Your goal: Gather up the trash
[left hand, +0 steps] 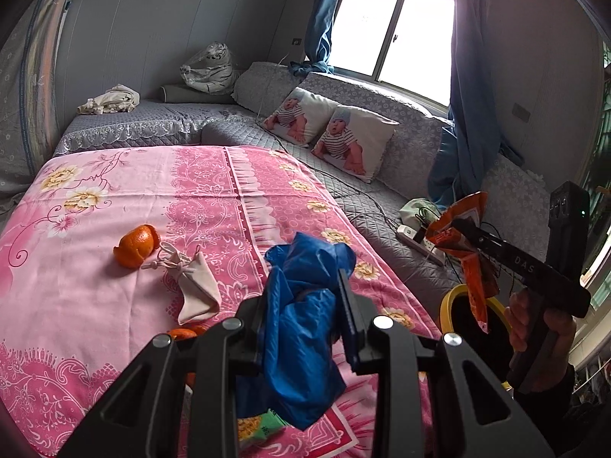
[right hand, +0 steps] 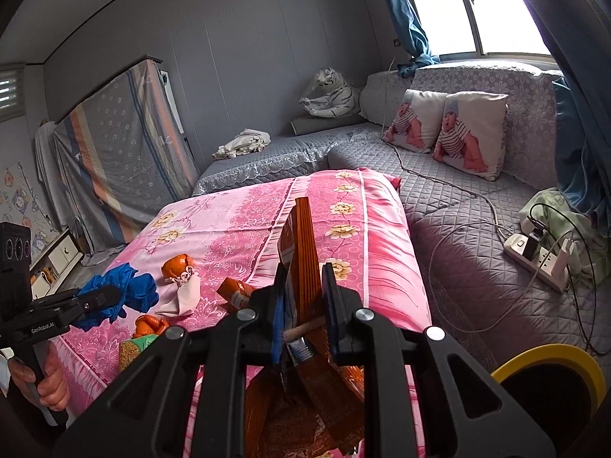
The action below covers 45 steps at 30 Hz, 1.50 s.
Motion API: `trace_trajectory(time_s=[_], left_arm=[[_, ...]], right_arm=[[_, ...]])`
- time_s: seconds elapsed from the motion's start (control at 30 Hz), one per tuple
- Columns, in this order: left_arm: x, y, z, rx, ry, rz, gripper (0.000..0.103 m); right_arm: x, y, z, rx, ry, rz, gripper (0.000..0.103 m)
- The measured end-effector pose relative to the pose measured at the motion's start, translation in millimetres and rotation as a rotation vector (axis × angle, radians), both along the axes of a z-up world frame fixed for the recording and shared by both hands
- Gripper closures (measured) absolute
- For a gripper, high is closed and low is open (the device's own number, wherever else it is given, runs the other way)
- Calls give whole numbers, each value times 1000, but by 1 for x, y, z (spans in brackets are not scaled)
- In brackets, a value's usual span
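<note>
Status: both claws loaded, trash in transit toward the bin
Left gripper [left hand: 305, 316]: clenched on a crumpled blue plastic bag [left hand: 305, 305]; bag bulges above the jaws and hangs below them, held over the near edge of the pink floral bedspread [left hand: 95, 286]
Right gripper [right hand: 303, 305]: clenched on an orange snack wrapper [right hand: 301, 252]; wrapper stands edge-on between the jaws, long axis running up and down, its tail hanging below the claw
Bin: yellow-rimmed bin [right hand: 550, 355], dark inside, sits off the right edge of the bedspread, low beside the grey quilted sofa [right hand: 477, 274]
Key relation: left wrist view shows the wrapper's tail dangling right over the bin's mouth; my read is the right hand is the nearer one and drops first. The bin lies to the right of the left claw, past the bedspread's right edge, so the blue bag needs a further sideways carry
Left on bedspread: orange peel [left hand: 135, 246] and small beige drawstring pouch [left hand: 194, 290] mid-cloth, touching or nearly so; more orange peel pieces [right hand: 149, 324] and a green packet [right hand: 135, 345] near the front edge; another orange wrapper [right hand: 236, 294] beside the pouch
Risk: wrapper is long and floppy, could catch the rim on release
Progress: partway, several pieces not yet collected
</note>
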<state>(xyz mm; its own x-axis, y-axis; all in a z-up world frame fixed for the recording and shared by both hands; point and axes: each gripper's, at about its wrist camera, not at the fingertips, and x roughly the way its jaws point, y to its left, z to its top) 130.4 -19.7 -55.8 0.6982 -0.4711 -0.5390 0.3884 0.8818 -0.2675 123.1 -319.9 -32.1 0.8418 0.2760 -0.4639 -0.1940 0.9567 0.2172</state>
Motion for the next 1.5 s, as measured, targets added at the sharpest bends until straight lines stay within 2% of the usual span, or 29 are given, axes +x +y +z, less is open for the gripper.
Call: trace_trajectory(time_s=[0.43, 0.83, 1.5], left_arm=[[3, -54, 11, 39, -11, -89, 75], [1, -116, 21, 57, -19, -195, 75], [-14, -217, 12, 113, -5, -388, 75]], right_arm=[[-27, -52, 7, 38, -41, -150, 86], [-54, -111, 8, 10, -60, -318, 86], [-101, -182, -6, 2, -54, -504, 86]])
